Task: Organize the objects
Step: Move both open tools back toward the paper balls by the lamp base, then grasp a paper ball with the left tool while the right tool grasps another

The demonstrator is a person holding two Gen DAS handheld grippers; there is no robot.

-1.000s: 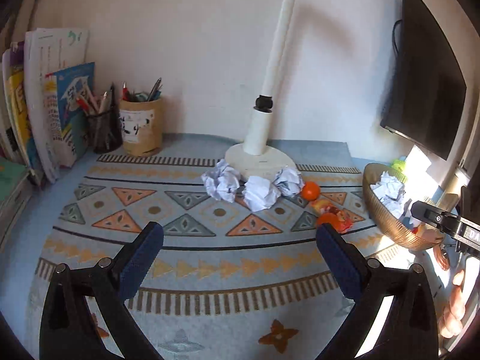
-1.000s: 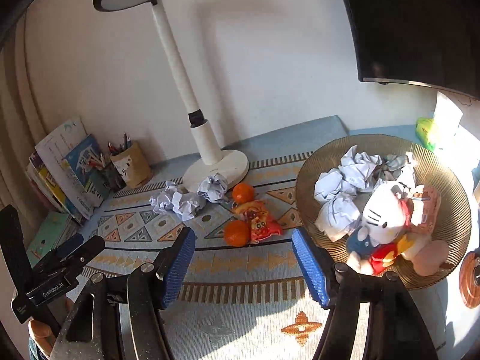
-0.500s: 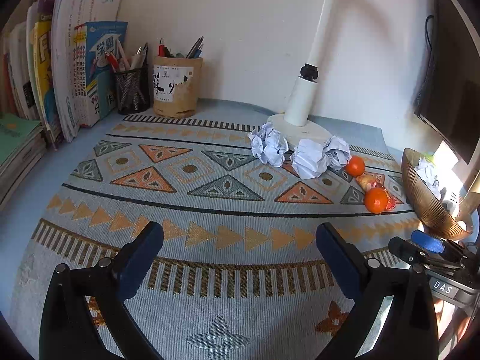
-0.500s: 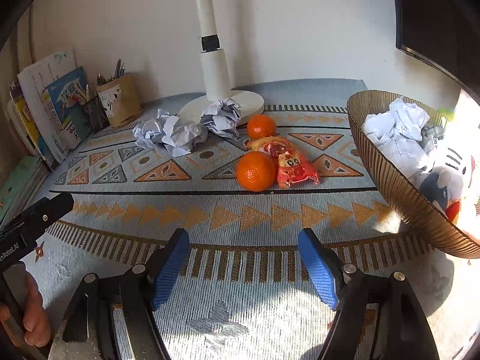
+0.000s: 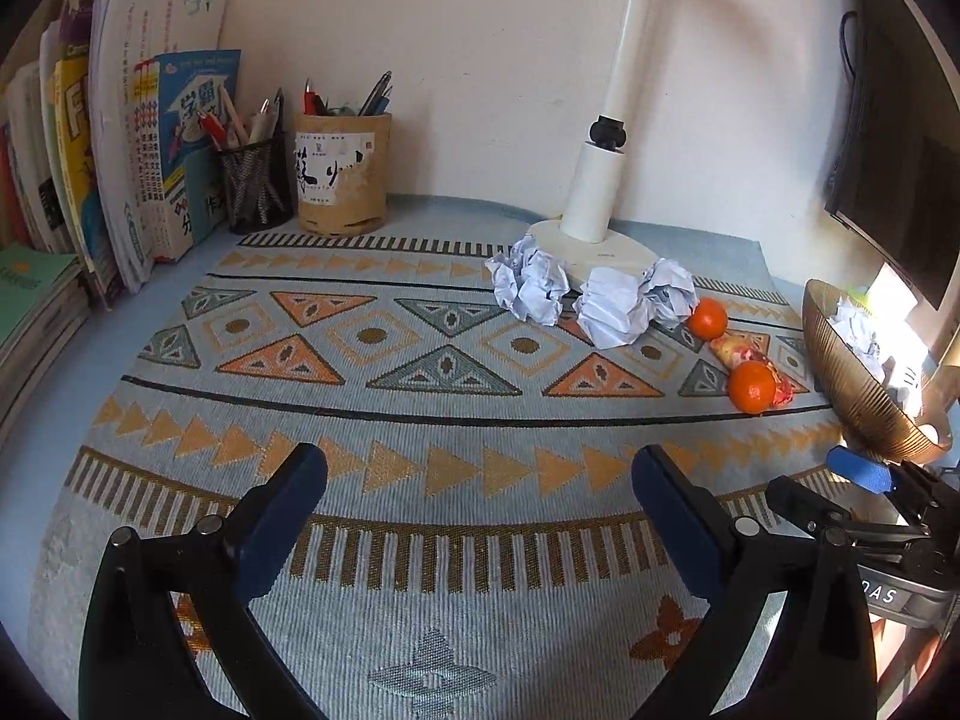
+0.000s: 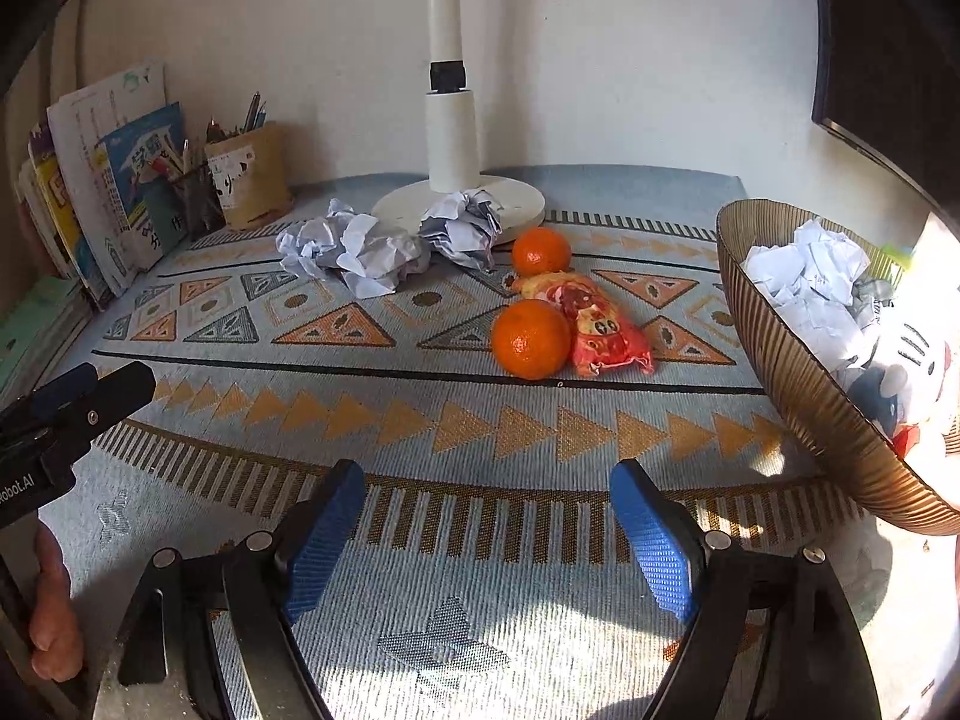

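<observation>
Both grippers hover low over the patterned mat [image 5: 420, 360], side by side. The left gripper [image 5: 480, 498] has its fingers [image 5: 288, 504] spread wide, nothing between them, only woven triangles below. The right gripper [image 6: 486, 516] matches it: blue fingers [image 6: 654, 546] wide apart and empty, pointing up the mat toward the clutter.

And there is the clutter. The near orange [image 6: 531, 339] sits on the mat, touching the red-and-yellow snack packet [image 6: 594, 330] on its right. The far orange [image 6: 541, 251] lies just behind that packet, close to the white lamp base [image 6: 516, 204]. Three crumpled paper balls cluster at the lamp's foot: one paper ball [image 5: 528, 282] on the left, a second paper ball [image 5: 612, 306] beside it, and a third paper ball [image 5: 669, 291] pressed against the second, next to the far orange.

Over on the right stands the ribbed brown bowl [image 6: 792, 360], holding crumpled paper [image 6: 804, 276] and a white cat plush [image 6: 906, 366].

At the back left, books [image 5: 138, 150] lean against the wall, with a mesh pen cup [image 5: 255, 186] and a tan pen holder [image 5: 342, 174] beside them. A dark monitor [image 5: 900, 150] hangs at the right.

In the right wrist view, the person's fingers on the left gripper's handle show at the left edge.
</observation>
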